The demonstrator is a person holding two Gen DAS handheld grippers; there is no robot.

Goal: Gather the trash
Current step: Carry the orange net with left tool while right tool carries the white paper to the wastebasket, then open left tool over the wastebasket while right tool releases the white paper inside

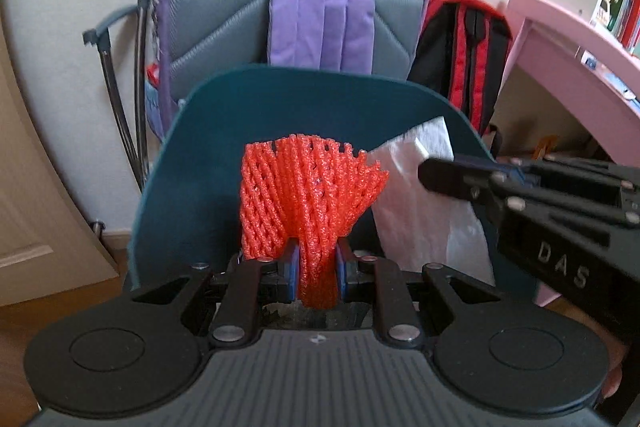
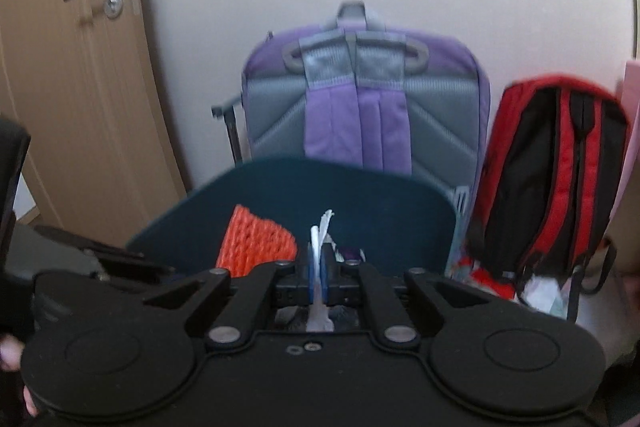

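My left gripper (image 1: 318, 267) is shut on an orange foam fruit net (image 1: 308, 195), which fans out above the fingers in front of a dark teal bin lid (image 1: 224, 131). My right gripper (image 2: 319, 267) is shut on a white paper tissue (image 2: 320, 247), seen edge-on. In the left wrist view the tissue (image 1: 420, 195) hangs beside the net, held by the right gripper (image 1: 448, 175) coming in from the right. In the right wrist view the net (image 2: 256, 247) shows to the left, before the teal lid (image 2: 360, 195).
A purple and grey backpack (image 1: 320, 7) leans on the wall behind the lid, a red and black backpack (image 2: 556, 179) to its right. A wooden door (image 2: 72, 87) is at left, a pink desk (image 1: 568, 39) at right. A folded metal frame (image 1: 132, 67) stands by the wall.
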